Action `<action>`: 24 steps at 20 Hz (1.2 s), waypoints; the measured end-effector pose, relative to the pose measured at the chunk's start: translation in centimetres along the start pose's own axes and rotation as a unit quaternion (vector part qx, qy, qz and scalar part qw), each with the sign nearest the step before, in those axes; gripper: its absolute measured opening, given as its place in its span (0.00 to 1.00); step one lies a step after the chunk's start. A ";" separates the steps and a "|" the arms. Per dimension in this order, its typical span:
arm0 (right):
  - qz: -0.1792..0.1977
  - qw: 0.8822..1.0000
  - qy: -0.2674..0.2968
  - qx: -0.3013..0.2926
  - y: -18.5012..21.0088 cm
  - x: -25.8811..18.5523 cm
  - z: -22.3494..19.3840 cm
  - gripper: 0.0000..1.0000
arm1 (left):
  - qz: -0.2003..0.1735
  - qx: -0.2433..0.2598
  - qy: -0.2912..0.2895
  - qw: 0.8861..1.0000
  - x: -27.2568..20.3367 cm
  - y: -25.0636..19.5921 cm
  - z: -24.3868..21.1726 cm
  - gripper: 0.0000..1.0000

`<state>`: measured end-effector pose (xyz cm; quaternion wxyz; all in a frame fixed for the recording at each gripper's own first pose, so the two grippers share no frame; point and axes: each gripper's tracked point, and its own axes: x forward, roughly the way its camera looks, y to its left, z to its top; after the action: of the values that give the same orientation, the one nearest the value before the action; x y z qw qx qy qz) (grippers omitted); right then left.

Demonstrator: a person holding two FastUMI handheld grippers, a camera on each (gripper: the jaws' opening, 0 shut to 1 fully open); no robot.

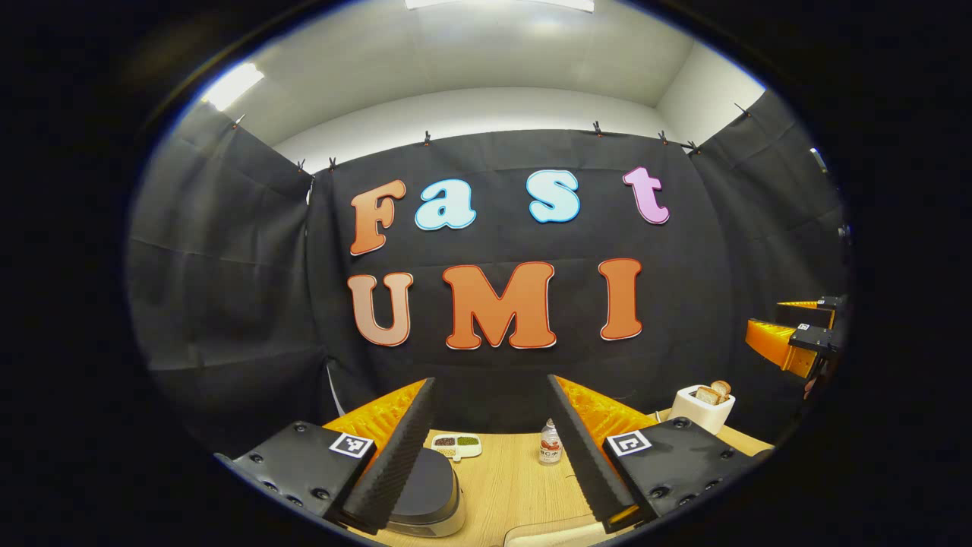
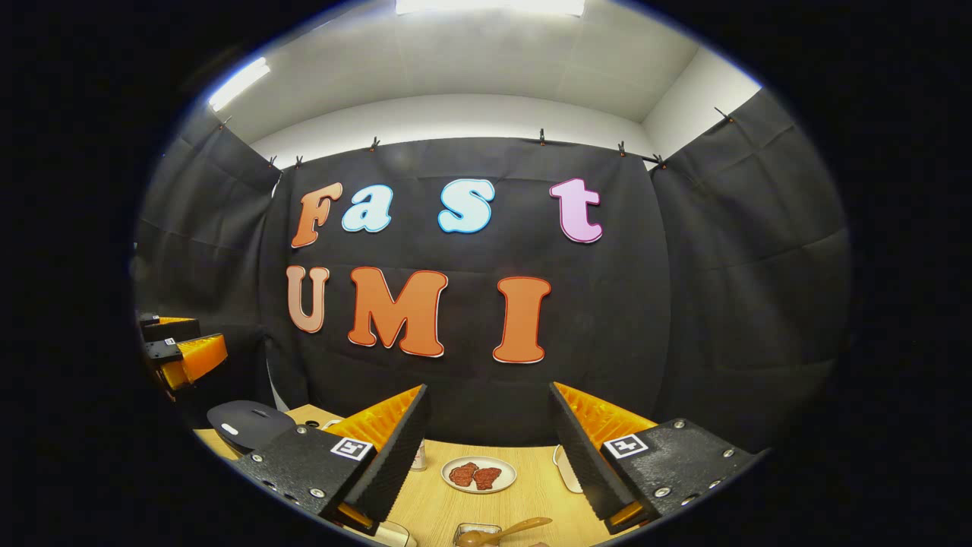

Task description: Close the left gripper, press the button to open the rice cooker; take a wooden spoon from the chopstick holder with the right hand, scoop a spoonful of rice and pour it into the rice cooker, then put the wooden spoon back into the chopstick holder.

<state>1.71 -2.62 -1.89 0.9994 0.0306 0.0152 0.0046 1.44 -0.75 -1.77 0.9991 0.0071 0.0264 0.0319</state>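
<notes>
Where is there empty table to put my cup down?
In the left gripper view, bare wood lies between the rice cooker and the small bottle. In the right gripper view, a smaller bare strip lies beside the plate of red pieces. Nearer the camera it gets crowded, around the wooden spoon.

Between left gripper fingers: bare light wooden table, small clear bottle ahead.
By its left finger: closed grey rice cooker.
Between right gripper fingers: white plate of red pieces, wooden spoon nearer.
</notes>
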 end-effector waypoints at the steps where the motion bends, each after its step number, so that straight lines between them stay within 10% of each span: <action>1: 0.002 1.000 -0.004 -0.003 0.1 0.0 0.3 0.97 | 0.002 0.006 0.000 1.000 -0.1 0.1 -0.1 0.92; 13: 0.029 0.999 -0.003 0.020 1.9 1.4 -0.5 0.95 | 0.055 0.027 0.021 0.998 -0.9 4.0 -0.9 1.00; 20: 0.028 0.999 0.009 0.034 1.5 1.5 -1.3 0.95 | 0.043 0.057 0.065 0.995 -1.1 3.0 -3.5 0.06; 24: 0.024 0.999 0.003 0.038 0.8 1.7 -1.1 0.97 | 0.039 0.042 0.129 0.990 -1.2 3.0 -6.4 0.05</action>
<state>3.33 -1.75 -2.96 0.9970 0.0693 0.0173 0.0283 -0.30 2.23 -8.07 0.9841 0.0457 0.1565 0.0705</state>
